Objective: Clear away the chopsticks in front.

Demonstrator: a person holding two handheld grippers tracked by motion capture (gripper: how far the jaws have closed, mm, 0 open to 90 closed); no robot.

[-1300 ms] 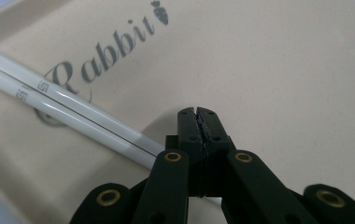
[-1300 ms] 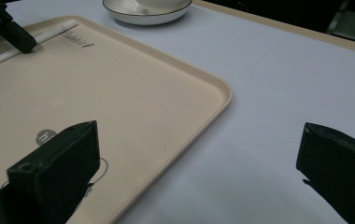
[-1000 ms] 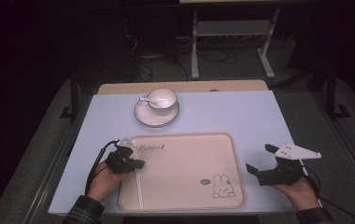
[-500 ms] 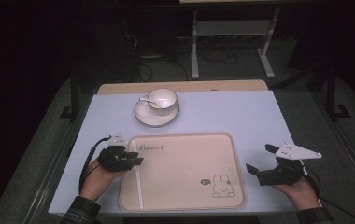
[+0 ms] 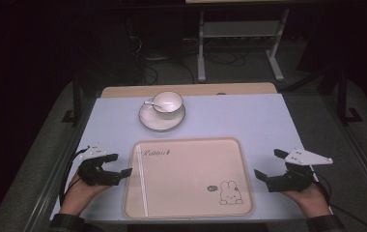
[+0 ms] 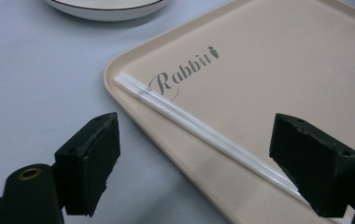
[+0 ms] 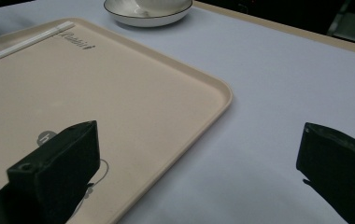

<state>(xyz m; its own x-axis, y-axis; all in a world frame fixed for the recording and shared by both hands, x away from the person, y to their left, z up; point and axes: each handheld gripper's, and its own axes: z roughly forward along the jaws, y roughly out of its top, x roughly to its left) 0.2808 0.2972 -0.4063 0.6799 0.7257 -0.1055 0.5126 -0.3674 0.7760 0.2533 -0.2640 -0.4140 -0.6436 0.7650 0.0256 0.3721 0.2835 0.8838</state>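
A pair of white chopsticks (image 5: 142,186) lies along the left side of the beige rabbit-print tray (image 5: 196,164). My left gripper (image 5: 119,163) hovers just left of the tray's left rim. Its jaws have just been opening and now stand open, with nothing gripped. In the left gripper view the chopsticks (image 6: 189,123) lie on the tray (image 6: 283,70) beyond the spread jaws of the left gripper (image 6: 199,161). My right gripper (image 5: 268,163) rests open to the right of the tray. In its own view the right gripper (image 7: 199,172) is empty, over the tray's (image 7: 96,84) right rim.
A white cup with a spoon (image 5: 166,102) stands on a saucer (image 5: 161,122) behind the tray. The saucer's rim (image 6: 105,7) appears at the top of the left gripper view, and the saucer (image 7: 147,16) is far off in the right gripper view. A wooden strip (image 5: 186,90) borders the table's far edge.
My left gripper has drawn back to the left, off the tray's left rim, and its jaws have opened. The chopsticks stay lying on the tray. The right gripper has kept still.
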